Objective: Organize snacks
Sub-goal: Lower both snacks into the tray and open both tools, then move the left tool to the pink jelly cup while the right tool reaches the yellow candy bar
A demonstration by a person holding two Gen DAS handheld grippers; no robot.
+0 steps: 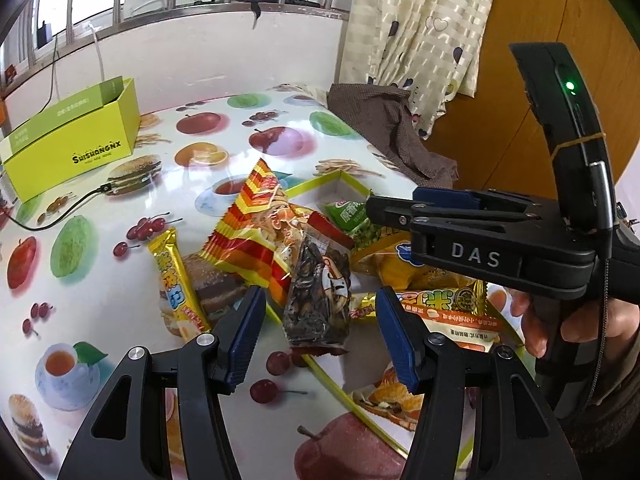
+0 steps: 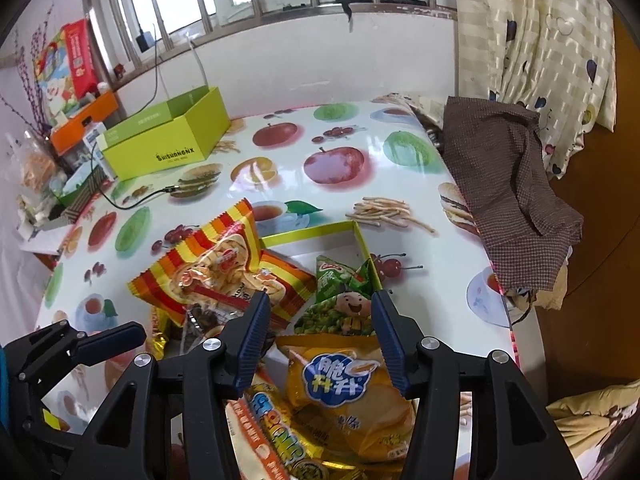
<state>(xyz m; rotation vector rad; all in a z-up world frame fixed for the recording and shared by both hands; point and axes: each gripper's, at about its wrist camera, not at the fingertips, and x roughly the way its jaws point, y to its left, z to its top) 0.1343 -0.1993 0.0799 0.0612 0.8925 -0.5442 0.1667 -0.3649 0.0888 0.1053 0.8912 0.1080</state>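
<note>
Snack packets lie heaped in and over a shallow green-rimmed tray (image 2: 316, 232) on the fruit-print table. My left gripper (image 1: 318, 334) is open, its jaws on either side of a dark packet of sunflower seeds (image 1: 320, 296). A red-and-yellow striped packet (image 1: 256, 224) leans behind it, and a gold bar (image 1: 176, 280) lies to the left. My right gripper (image 2: 320, 340) is open above a yellow chip bag (image 2: 344, 384) and a green pea packet (image 2: 340, 300). The striped packet (image 2: 216, 272) shows at its left. The right gripper (image 1: 380, 208) also appears in the left wrist view.
An open lime-green box (image 1: 68, 140) (image 2: 168, 136) stands at the far left of the table with a black cable (image 1: 60, 216) beside it. A brown checked cloth (image 2: 508, 176) drapes over the table's right edge. Clutter lines the left wall, a curtain hangs far right.
</note>
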